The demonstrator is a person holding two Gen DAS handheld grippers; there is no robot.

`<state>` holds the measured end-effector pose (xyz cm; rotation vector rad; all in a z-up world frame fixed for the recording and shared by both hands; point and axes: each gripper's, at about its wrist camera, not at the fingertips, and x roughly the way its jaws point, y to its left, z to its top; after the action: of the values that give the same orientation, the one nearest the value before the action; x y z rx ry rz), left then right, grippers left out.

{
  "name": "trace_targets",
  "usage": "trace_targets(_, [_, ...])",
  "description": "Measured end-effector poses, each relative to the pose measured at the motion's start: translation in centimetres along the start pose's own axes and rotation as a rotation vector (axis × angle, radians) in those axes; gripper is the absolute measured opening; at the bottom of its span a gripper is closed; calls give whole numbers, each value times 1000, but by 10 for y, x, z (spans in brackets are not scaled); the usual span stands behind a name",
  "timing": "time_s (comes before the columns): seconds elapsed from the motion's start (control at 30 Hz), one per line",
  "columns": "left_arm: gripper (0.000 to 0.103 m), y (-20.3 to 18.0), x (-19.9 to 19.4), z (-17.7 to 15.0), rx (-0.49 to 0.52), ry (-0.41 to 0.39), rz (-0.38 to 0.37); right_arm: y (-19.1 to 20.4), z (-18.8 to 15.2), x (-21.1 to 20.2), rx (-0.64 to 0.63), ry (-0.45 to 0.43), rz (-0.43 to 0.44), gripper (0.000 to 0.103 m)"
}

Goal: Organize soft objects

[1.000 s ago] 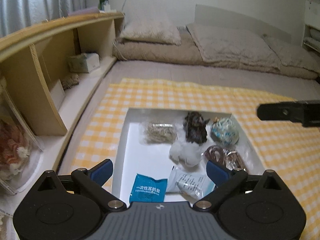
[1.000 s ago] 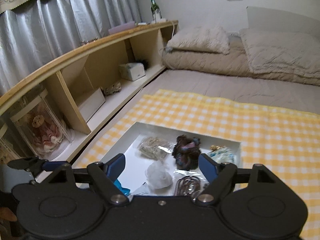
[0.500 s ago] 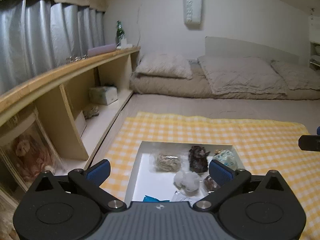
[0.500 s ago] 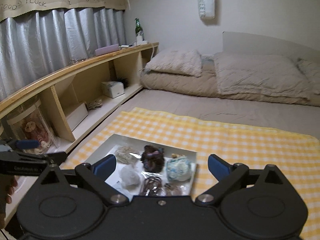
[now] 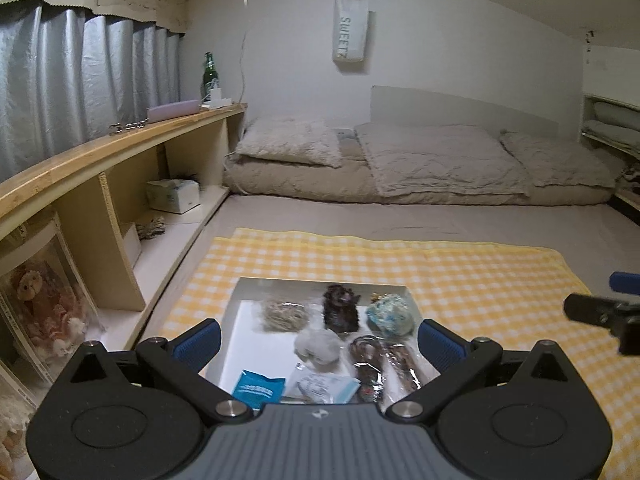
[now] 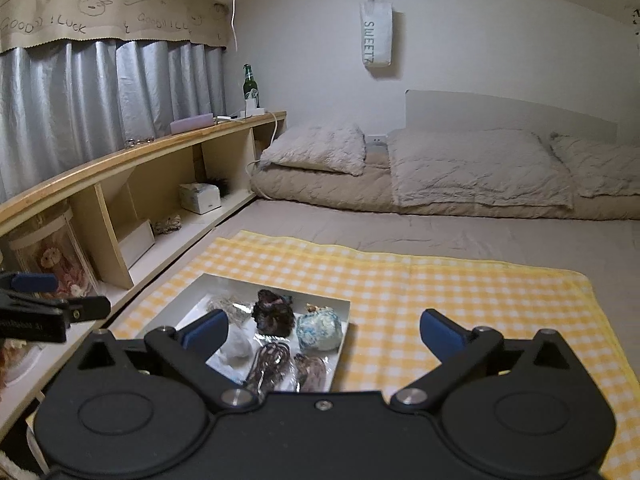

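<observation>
A white tray [image 5: 244, 344] lies on a yellow checked cloth [image 5: 460, 280]. In it are a straw-coloured bundle [image 5: 284, 316], a dark scrunchie [image 5: 340, 310], a pale blue scrunchie [image 5: 390, 316], a white puff [image 5: 318, 346], brown hair ties in clear wrap [image 5: 370, 360], a blue packet [image 5: 258, 388] and a white packet [image 5: 324, 388]. My left gripper [image 5: 320, 338] is open and empty above the tray's near side. My right gripper [image 6: 324, 328] is open and empty over the tray's right edge [image 6: 344, 336]. The dark scrunchie [image 6: 272, 314] and blue scrunchie [image 6: 320, 328] show there too.
A long wooden shelf unit [image 5: 120, 184] runs along the left, holding a tissue box [image 5: 174, 196] and a boxed doll [image 5: 38, 312]. Beige pillows and a folded quilt [image 5: 440, 164] lie at the back. A green bottle [image 5: 209, 78] stands on the shelf top.
Both grippers have lifted and tilted up from the tray, so it sits lower and smaller in view and more of the room shows. Both stay open and empty.
</observation>
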<state>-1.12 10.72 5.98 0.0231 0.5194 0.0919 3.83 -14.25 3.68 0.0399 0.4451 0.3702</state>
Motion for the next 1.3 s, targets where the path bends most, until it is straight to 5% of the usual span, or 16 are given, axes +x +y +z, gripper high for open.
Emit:
trace_targets(0.67, [103,-27,-21,-40,58,-4,-4,1,-53,-27,-4,-8,-45,103])
trace_targets(1.3, [103,-26,-17,-46,61,21,-6,-2,-61,-29,-13,-2,-64,103])
